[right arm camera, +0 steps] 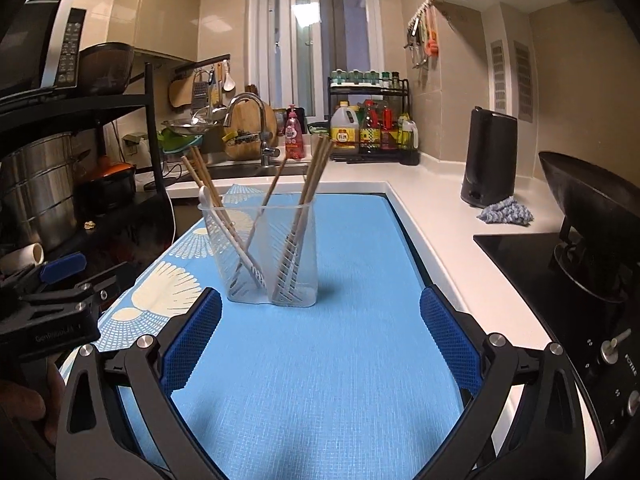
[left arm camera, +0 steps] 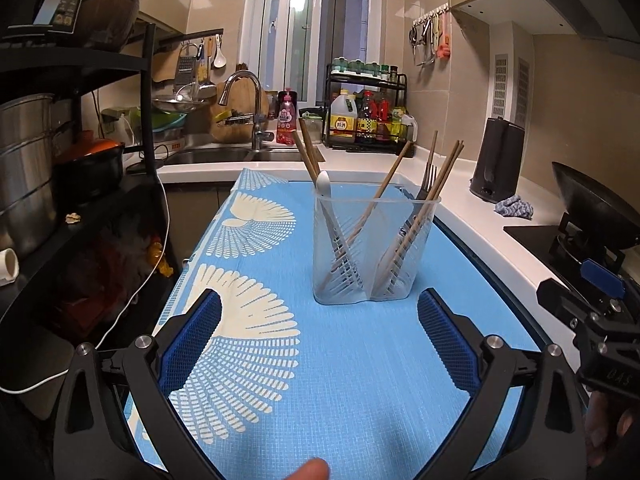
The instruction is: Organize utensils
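Observation:
A clear plastic utensil holder (left arm camera: 374, 248) with two compartments stands upright on the blue mat (left arm camera: 352, 380). Its left compartment holds a white spoon (left arm camera: 323, 184) and wooden chopsticks (left arm camera: 308, 148); its right compartment holds chopsticks (left arm camera: 436, 188) and a metal fork (left arm camera: 426, 188). My left gripper (left arm camera: 320, 320) is open and empty, a little in front of the holder. In the right wrist view the holder (right arm camera: 266, 248) stands ahead to the left. My right gripper (right arm camera: 320, 320) is open and empty, with the holder just beyond its left finger.
A sink and tap (left arm camera: 248, 112) lie behind the mat. A condiment rack (left arm camera: 368, 116) stands at the back. A black kettle (left arm camera: 498, 160) and a blue cloth (left arm camera: 514, 206) sit on the white counter to the right, beside a wok (right arm camera: 592, 216) on the hob. A black shelf with pots (left arm camera: 60, 152) is at left.

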Action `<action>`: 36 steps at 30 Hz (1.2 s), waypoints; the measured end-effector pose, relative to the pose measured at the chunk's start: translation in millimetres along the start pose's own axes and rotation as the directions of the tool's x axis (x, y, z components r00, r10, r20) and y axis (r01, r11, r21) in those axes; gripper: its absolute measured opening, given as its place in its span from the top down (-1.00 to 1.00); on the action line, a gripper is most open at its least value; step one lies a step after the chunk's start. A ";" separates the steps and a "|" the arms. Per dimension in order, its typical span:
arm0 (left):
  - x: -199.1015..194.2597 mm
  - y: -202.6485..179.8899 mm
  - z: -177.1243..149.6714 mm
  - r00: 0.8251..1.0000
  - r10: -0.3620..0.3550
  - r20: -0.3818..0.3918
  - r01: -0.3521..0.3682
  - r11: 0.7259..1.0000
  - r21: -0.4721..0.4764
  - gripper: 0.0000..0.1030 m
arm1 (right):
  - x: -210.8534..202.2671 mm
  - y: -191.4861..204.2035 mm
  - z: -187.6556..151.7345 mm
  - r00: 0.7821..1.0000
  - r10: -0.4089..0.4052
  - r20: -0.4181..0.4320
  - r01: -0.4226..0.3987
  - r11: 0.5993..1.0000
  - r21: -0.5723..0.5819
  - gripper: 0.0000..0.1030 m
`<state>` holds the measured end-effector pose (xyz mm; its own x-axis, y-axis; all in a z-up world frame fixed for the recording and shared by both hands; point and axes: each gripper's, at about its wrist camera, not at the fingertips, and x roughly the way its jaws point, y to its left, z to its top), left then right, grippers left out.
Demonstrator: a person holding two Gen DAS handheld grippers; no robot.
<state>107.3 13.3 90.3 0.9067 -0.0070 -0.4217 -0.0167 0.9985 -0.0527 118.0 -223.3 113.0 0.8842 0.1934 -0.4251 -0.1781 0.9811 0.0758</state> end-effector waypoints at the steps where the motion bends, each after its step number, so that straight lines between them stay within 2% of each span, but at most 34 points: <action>1: -0.3 -2.2 -3.2 1.000 -0.001 0.008 0.001 1.000 0.009 -0.86 | 1.7 -2.4 -1.6 1.000 -0.005 -0.007 0.005 1.000 0.010 -0.89; 8: 7.4 -5.9 -27.2 1.000 -0.007 0.001 0.007 1.000 0.007 -0.86 | 12.1 -7.6 -11.9 0.998 -0.047 -0.037 0.047 0.999 0.005 -0.89; 17: 10.4 0.1 -25.2 1.000 -0.009 0.006 0.009 1.000 -0.025 -0.86 | 14.3 -7.1 -15.4 0.998 -0.056 -0.039 0.056 0.998 -0.006 -0.89; 36: 4.9 -6.9 -22.9 1.000 -0.023 0.018 0.023 1.000 -0.011 -0.86 | 12.9 -2.4 -16.6 0.997 -0.071 -0.029 0.071 0.997 -0.021 -0.89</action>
<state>102.2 5.1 67.8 0.9141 -0.0292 -0.4044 -0.0002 0.9974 -0.0724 122.6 -223.3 92.3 0.8816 0.1225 -0.4558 -0.1242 0.9919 0.0263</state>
